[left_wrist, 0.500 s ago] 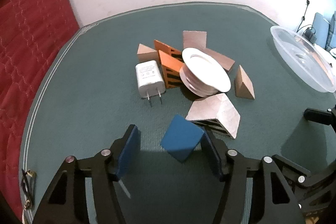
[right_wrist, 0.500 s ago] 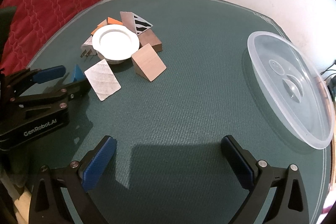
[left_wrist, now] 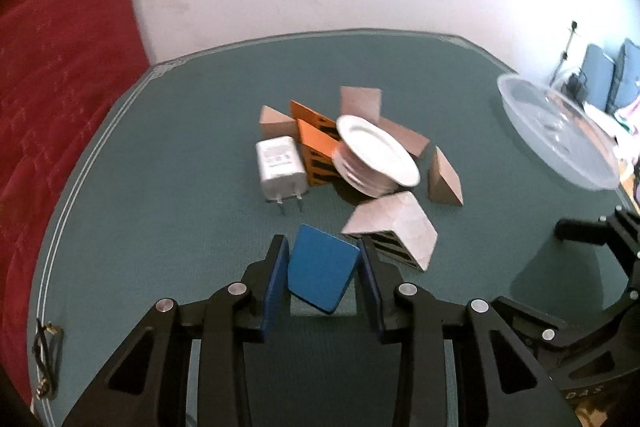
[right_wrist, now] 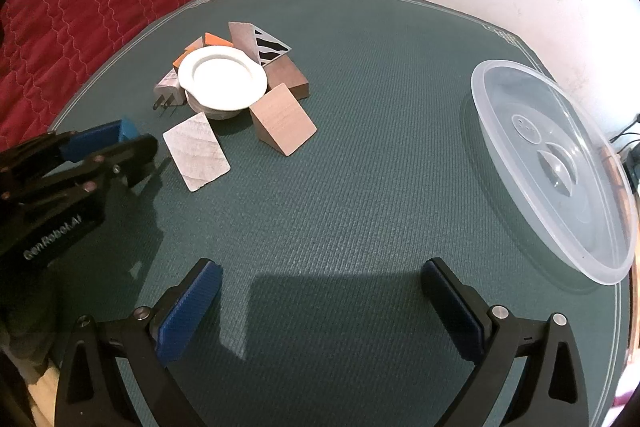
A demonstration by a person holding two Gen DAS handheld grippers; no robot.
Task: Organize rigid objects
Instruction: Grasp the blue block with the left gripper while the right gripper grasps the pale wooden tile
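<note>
My left gripper (left_wrist: 322,267) is shut on a blue block (left_wrist: 322,273), holding it just above the green table. Behind it lies a pile: a pale striped wedge (left_wrist: 394,229), a white ribbed dish (left_wrist: 376,155), a white charger plug (left_wrist: 280,169), orange striped blocks (left_wrist: 314,147) and brown wooden wedges (left_wrist: 444,179). In the right wrist view my right gripper (right_wrist: 320,307) is open and empty over bare table. The left gripper (right_wrist: 104,147) shows at the left there, beside the pale wedge (right_wrist: 196,151) and the dish (right_wrist: 222,77).
A clear plastic bowl (right_wrist: 560,167) sits at the table's right edge; it also shows in the left wrist view (left_wrist: 560,131). A red quilt (left_wrist: 48,87) lies beyond the table's left edge. A pale wall stands behind the table.
My left gripper has closed on the blue block and lifted it slightly; the view has tilted. The right gripper has stayed where it was, open.
</note>
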